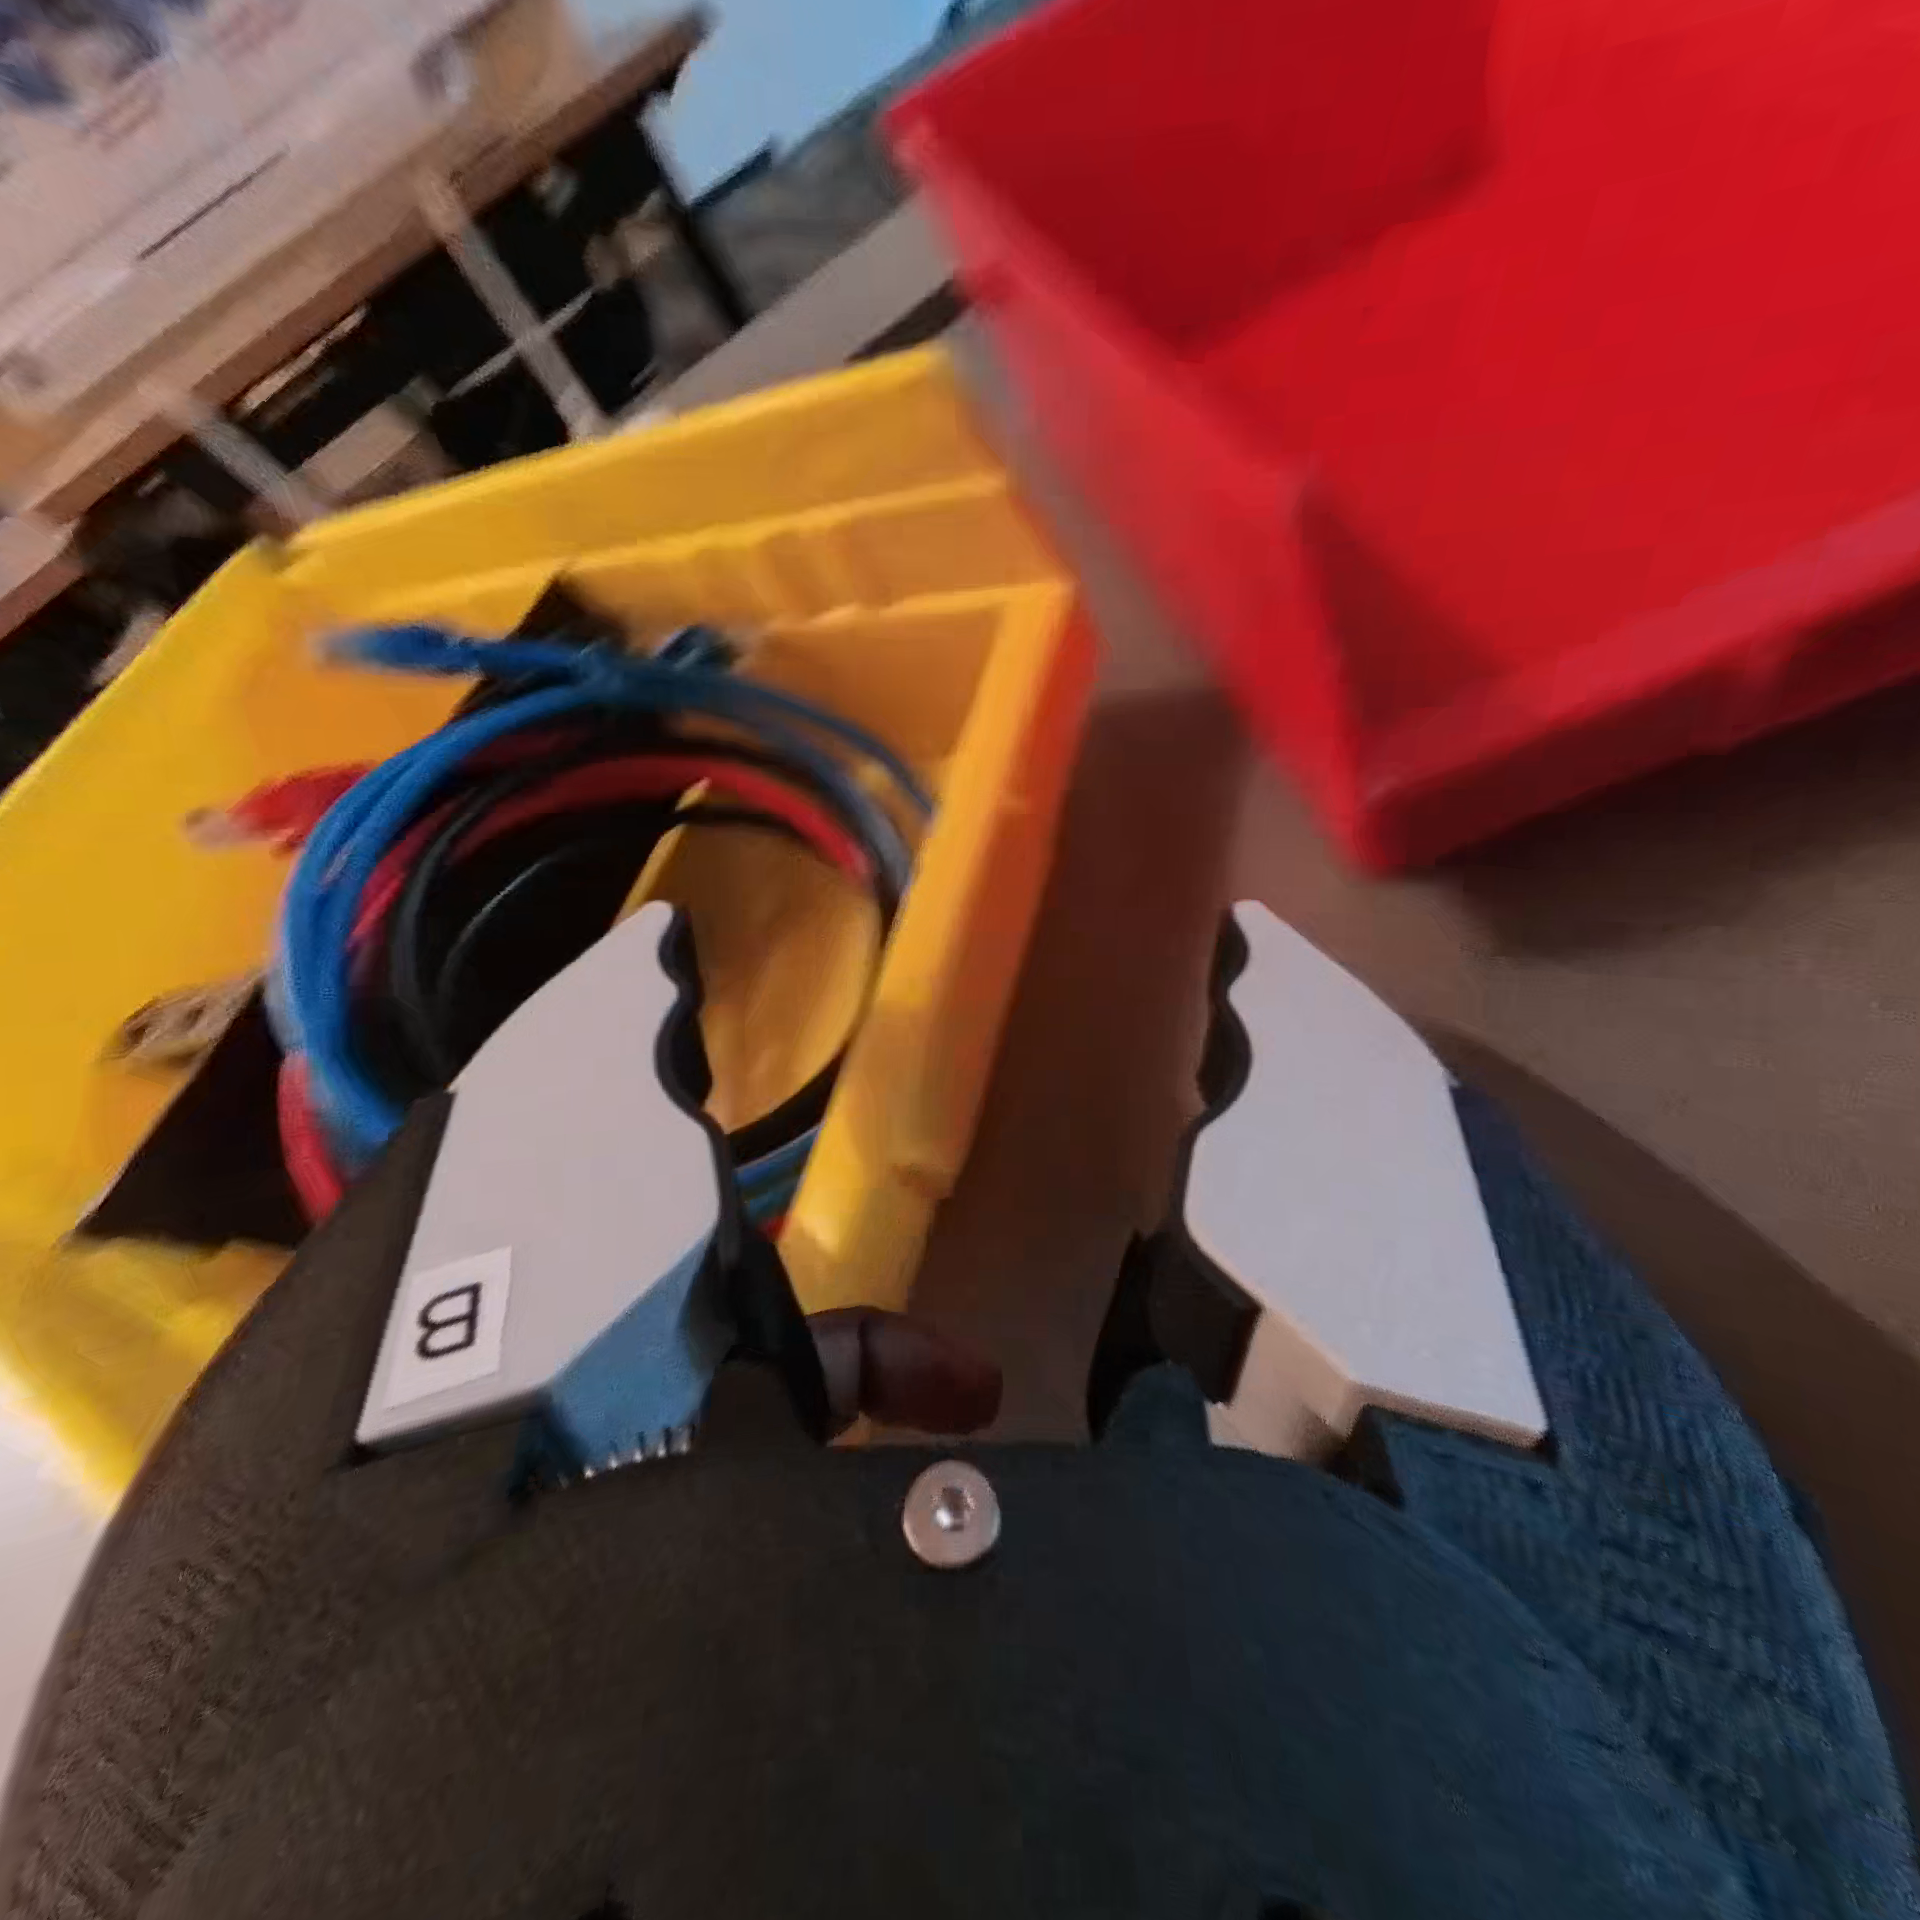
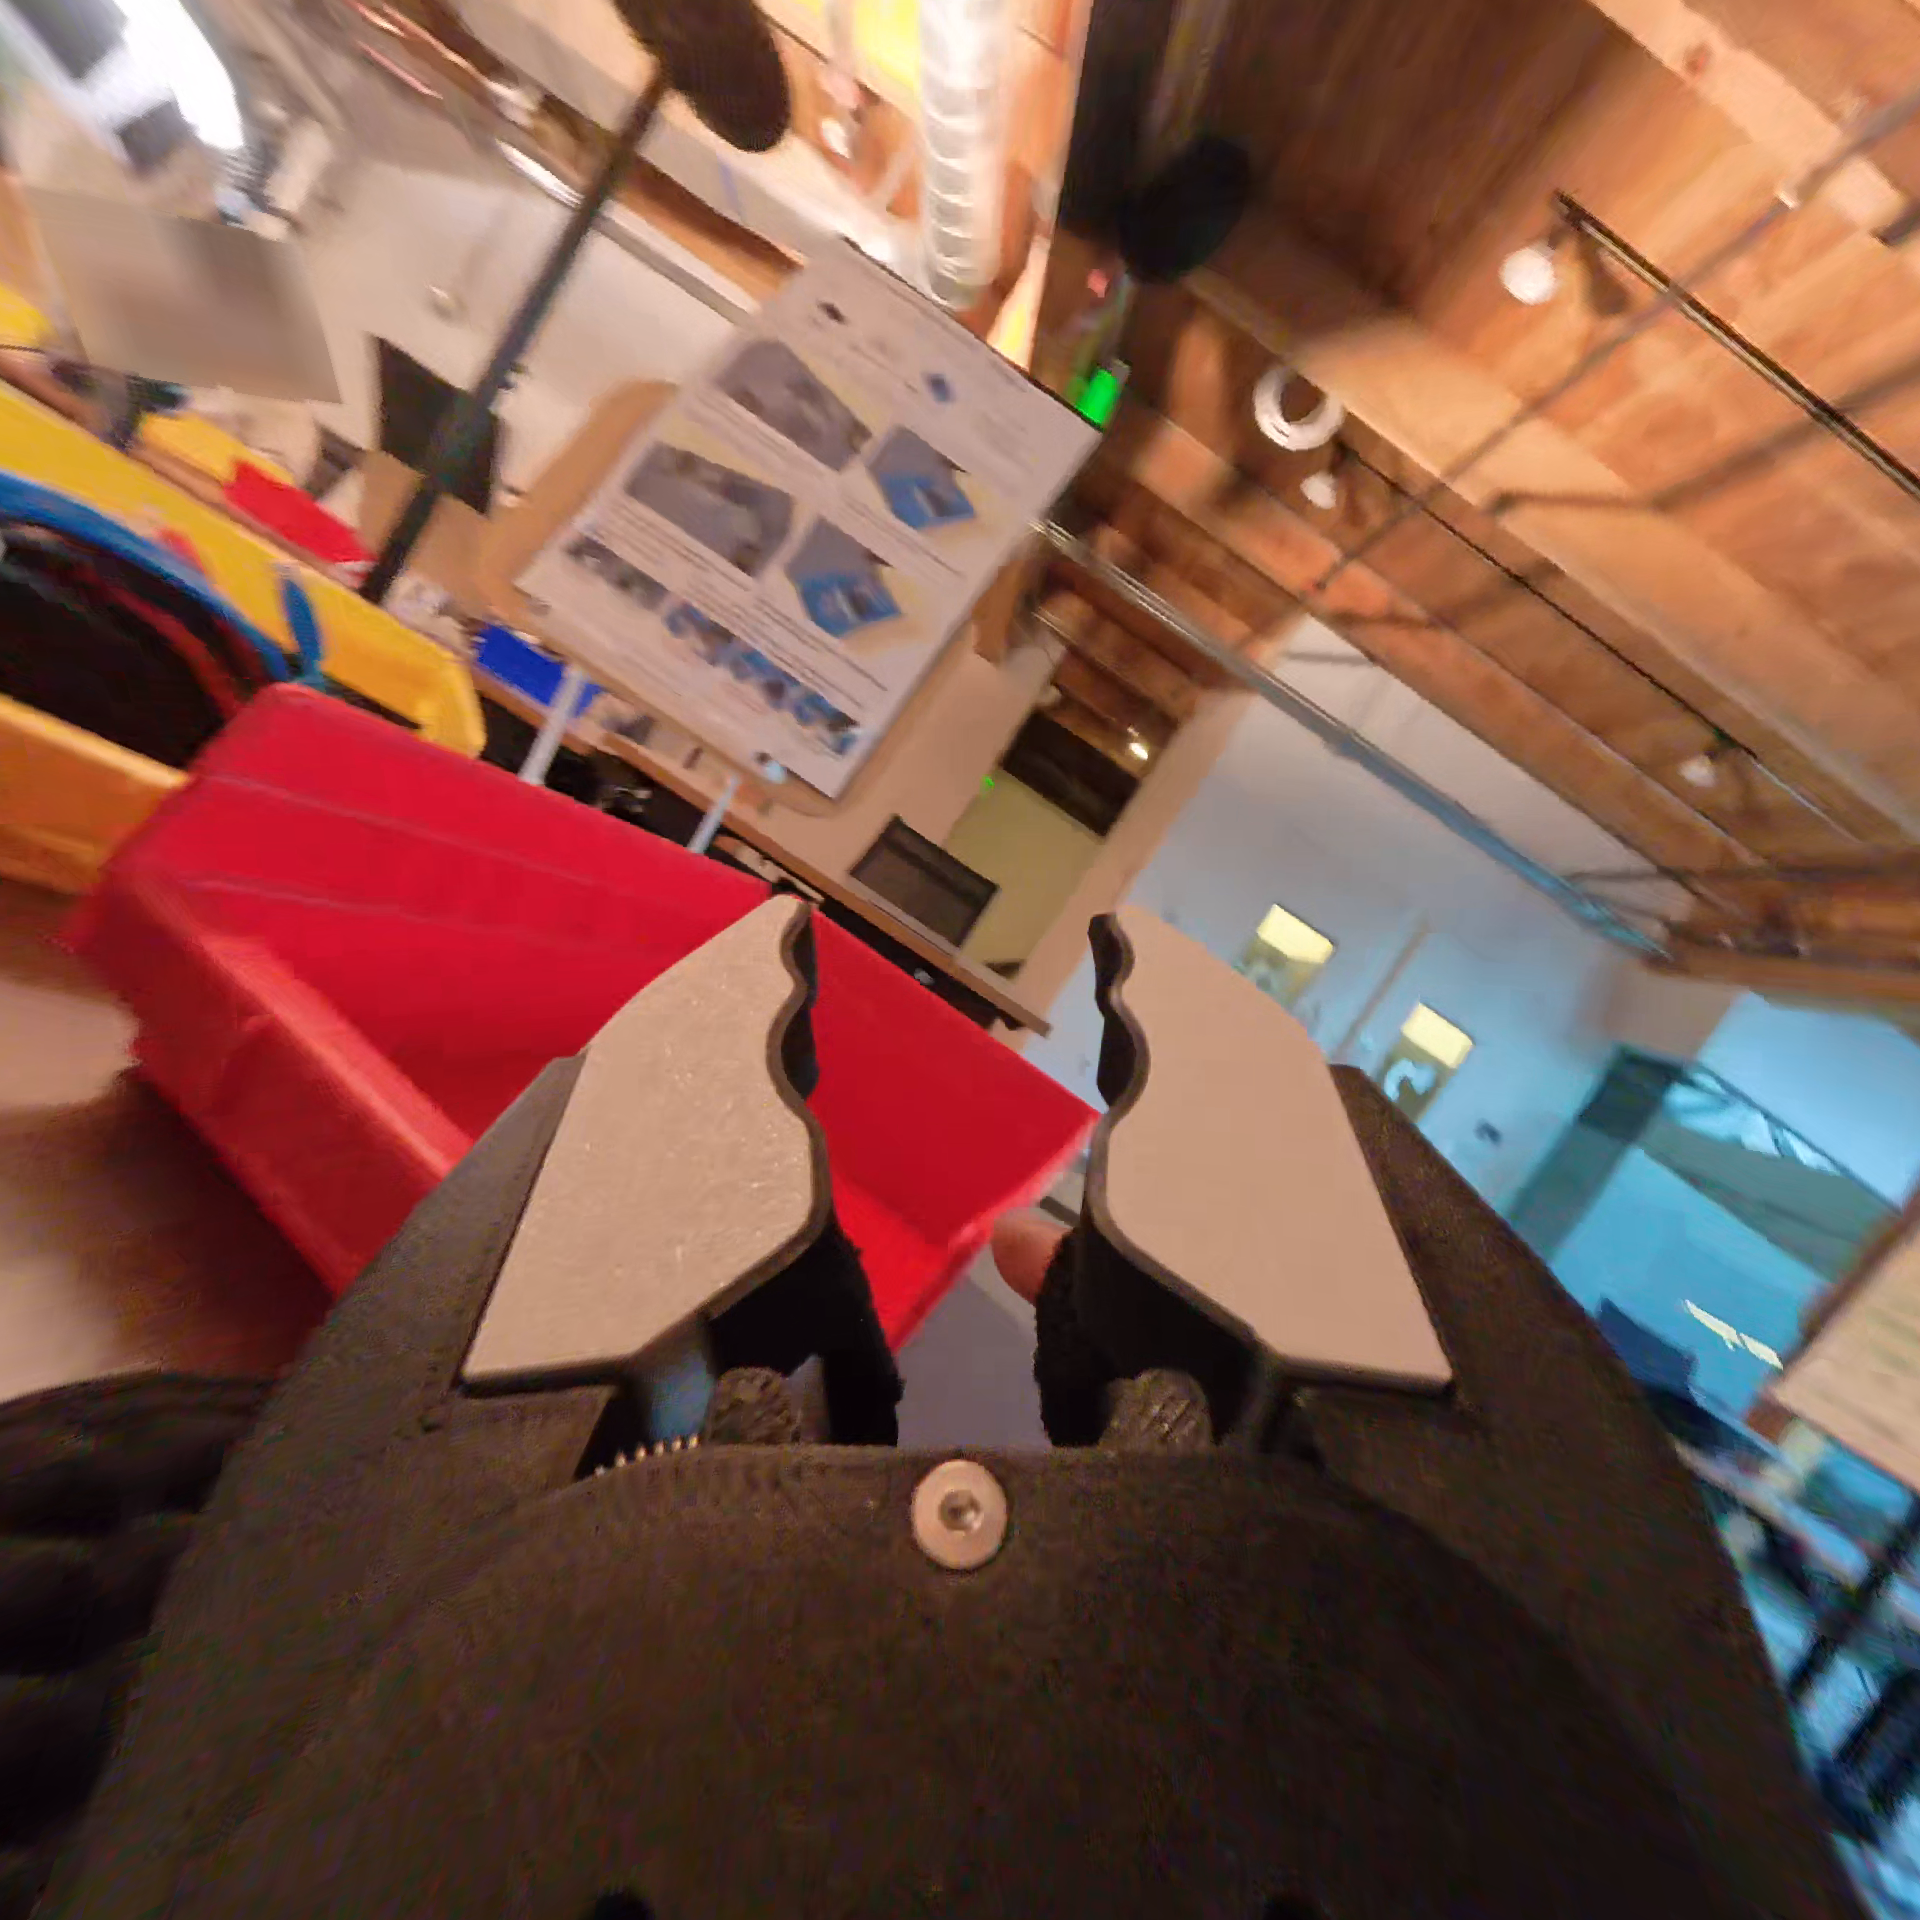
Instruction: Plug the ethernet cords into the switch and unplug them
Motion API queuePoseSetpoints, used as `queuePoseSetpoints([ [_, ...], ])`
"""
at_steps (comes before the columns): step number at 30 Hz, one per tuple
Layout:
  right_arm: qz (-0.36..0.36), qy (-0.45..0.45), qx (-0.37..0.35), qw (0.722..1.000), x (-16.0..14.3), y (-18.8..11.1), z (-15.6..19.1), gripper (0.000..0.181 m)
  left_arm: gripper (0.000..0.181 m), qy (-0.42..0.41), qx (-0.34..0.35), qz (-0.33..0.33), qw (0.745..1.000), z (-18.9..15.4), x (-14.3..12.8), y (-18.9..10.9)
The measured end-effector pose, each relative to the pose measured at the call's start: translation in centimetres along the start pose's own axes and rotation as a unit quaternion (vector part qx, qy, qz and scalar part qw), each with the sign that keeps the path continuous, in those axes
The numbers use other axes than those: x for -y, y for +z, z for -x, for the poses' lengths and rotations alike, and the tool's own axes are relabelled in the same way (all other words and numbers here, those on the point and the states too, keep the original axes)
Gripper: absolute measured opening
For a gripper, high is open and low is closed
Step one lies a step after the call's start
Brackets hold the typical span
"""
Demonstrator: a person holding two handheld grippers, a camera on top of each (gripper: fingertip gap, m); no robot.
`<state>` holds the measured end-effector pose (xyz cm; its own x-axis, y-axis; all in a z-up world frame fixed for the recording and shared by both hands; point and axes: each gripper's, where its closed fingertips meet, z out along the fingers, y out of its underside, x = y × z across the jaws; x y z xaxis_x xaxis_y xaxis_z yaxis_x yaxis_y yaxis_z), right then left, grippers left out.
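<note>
Your left gripper (image 1: 956,925) and right gripper (image 2: 951,935), both spread and empty, hover near two bins: one yellow bin (image 1: 135,862) holding coiled ethernet cords (image 1: 343,883), one red bin (image 1: 1558,416) right.

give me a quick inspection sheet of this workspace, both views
surface: brown tabletop, bare between the bins
job's things: coiled blue, red and black ethernet cords lying in the yellow bin; no switch seen
clutter: red bin beside the yellow one, nothing seen inside it
grippers: left gripper open, empty, pointed at the yellow bin's near corner; right gripper open, empty, tilted up over the red bin's edge
cables: all in the yellow bin, none held, none plugged in
surroundings: poster board on a stand, wooden ceiling with track lights, shelving behind; left view blurred
</note>
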<state>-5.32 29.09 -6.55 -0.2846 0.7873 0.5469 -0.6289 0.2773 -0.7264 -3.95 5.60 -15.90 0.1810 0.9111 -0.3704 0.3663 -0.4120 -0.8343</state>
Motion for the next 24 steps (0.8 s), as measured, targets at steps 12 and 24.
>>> queuePoseSetpoints([
  [12,0.14,-0.144,0.307,0.93,-3.8,-1.5,12.3,0.042,0.06,0.145,0.0,0.138,0.98,5.6,-8.5,-4.4],
  [24,0.326,-0.137,0.219,0.909,-9.6,-0.5,7.2,0.031,0.049,0.102,0.009,0.147,0.984,11.0,-11.8,-4.7],
])
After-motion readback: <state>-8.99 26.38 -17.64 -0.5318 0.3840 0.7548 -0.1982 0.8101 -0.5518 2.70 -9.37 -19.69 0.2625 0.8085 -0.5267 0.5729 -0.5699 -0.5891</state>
